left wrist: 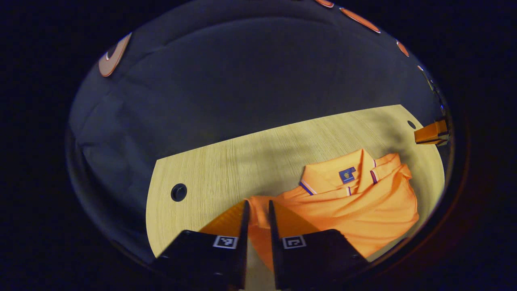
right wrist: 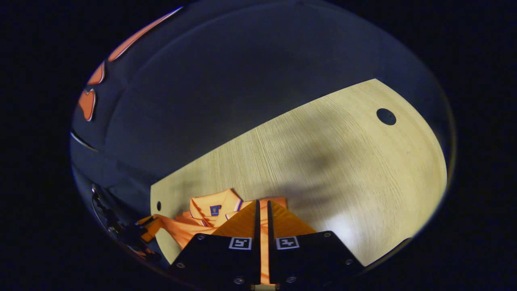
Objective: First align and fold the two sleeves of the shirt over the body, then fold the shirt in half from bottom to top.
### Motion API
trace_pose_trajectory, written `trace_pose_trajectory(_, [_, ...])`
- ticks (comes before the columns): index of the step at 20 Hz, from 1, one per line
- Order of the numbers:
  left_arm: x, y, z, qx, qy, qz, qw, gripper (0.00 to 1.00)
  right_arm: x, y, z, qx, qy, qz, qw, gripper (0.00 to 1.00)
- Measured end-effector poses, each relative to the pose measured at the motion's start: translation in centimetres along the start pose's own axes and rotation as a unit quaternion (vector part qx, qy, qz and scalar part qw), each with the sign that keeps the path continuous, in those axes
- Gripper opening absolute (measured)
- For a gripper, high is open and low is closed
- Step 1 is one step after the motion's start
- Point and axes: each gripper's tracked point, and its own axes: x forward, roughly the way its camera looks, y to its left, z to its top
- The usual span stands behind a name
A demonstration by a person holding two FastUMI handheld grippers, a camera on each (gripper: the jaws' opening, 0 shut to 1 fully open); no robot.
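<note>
We have the orange polo shirt (left wrist: 355,202) on the light wooden table (left wrist: 226,169), lying at about four o'clock in the left gripper view and seven o'clock in the right gripper view. Our left gripper (left wrist: 257,210) is pinched on a fold of its fabric, fingers nearly together; the right gripper (right wrist: 261,208) is likewise clamped on cloth. We judge a sleeve fold is under way: best to keep both grips level and carry the fabric across together, taut, so the edges line up. The collar (left wrist: 343,173) points toward twelve o'clock, away from us; the long axis looks to run collar to hem, though the hem is hidden.
</note>
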Motion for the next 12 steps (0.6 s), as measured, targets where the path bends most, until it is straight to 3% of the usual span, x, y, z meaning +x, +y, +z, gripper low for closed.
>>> trace_pose_trajectory(1, [0.0, 0.2, 0.1, -0.015, -0.008, 0.002, 1.000, 0.37, 0.0, 0.0, -0.1, -0.012, -0.012, -0.003, 1.000, 0.12])
trace_pose_trajectory(2, [-0.5, 0.8, 0.4, -0.028, -0.019, 0.012, 0.999, 0.63, -0.5, -0.1, 0.0, -0.032, -0.023, -0.007, 0.999, 0.18])
trace_pose_trajectory(3, [-0.9, 1.1, 0.6, -0.039, -0.029, 0.015, 0.999, 0.74, -1.4, -0.1, 0.2, -0.056, -0.037, -0.011, 0.998, 0.31])
trace_pose_trajectory(4, [-1.9, 1.4, 0.9, -0.051, -0.038, 0.018, 0.998, 0.90, -2.6, 0.1, 0.5, -0.078, -0.058, -0.014, 0.995, 0.38])
trace_pose_trajectory(5, [-2.8, 1.4, 1.3, -0.067, -0.049, 0.016, 0.996, 0.91, -3.9, 0.3, 0.7, -0.096, -0.078, -0.016, 0.992, 0.40])
trace_pose_trajectory(6, [-4.2, 1.6, 1.8, -0.080, -0.059, 0.014, 0.995, 0.91, -5.2, 0.7, 0.7, -0.112, -0.096, -0.016, 0.989, 0.57])
trace_pose_trajectory(9, [-8.5, 0.9, 3.2, -0.111, -0.098, 0.000, 0.989, 0.98, -9.7, 1.3, 0.6, -0.150, -0.150, -0.024, 0.977, 0.83])
trace_pose_trajectory(12, [-13.9, 2.4, 5.5, -0.129, -0.154, 0.002, 0.980, 0.98, -14.7, 2.6, 0.4, -0.173, -0.202, -0.014, 0.964, 0.90])
